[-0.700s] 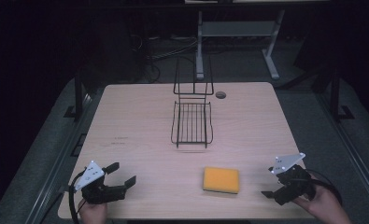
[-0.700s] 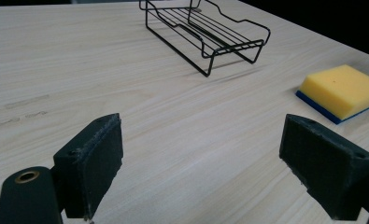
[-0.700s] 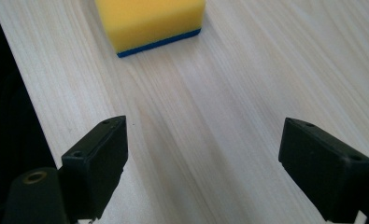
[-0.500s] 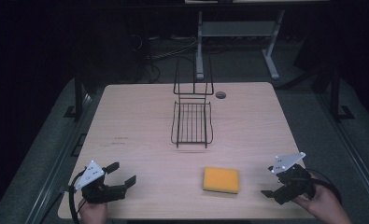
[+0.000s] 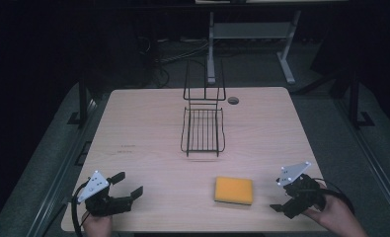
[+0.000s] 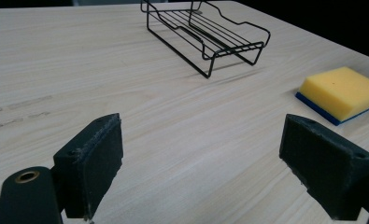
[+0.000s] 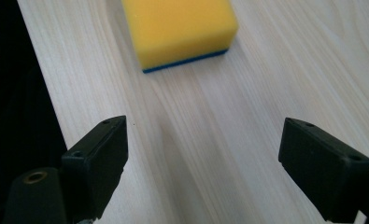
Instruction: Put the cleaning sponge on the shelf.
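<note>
nothing moved: sponge [image 5: 233, 190] and both tongs stay put.

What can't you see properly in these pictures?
- Sponge: its far end is cut off by the top edge of the right gripper view.
- Wire rack: its upright back fades into the dark floor in the high view.
- Small marks on the table: too tiny to read.

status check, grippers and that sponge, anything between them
Left gripper open, empty, near table's front left. Right gripper open, empty, jaws toward the sponge. Sponge flat on table, yellow up, untouched. Path clear; wire rack farther back.
</note>
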`<action>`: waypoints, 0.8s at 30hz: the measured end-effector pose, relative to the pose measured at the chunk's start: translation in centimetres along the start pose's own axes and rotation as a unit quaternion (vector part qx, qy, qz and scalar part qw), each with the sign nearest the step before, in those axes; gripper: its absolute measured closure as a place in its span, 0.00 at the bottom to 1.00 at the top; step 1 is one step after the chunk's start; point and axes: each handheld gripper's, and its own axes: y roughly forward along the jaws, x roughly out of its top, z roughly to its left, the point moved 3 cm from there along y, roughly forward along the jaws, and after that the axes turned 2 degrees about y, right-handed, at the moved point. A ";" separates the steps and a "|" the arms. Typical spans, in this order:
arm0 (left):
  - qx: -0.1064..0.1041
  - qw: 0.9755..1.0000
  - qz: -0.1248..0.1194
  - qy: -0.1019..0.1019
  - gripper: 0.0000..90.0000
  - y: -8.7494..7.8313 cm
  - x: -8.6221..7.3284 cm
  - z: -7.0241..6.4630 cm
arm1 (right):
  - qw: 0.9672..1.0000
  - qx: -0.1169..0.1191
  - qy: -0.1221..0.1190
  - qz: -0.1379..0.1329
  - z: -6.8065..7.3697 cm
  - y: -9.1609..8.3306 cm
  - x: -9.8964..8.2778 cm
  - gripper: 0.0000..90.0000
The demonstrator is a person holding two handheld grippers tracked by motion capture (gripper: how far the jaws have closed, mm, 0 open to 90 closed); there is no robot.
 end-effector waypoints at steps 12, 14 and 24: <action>-0.001 1.000 0.001 -0.004 0.14 0.1 -0.1 0.3 | 0.999 0.018 -0.022 0.015 0.5 1.2 1.6 0.17; -0.001 1.000 0.001 -0.004 0.14 0.1 -0.1 0.3 | 0.999 0.021 -0.025 0.017 0.6 1.4 2.0 0.17; -0.002 1.000 0.000 -0.004 0.14 0.0 0.0 0.3 | 0.999 0.026 -0.040 0.024 0.9 1.7 3.0 0.17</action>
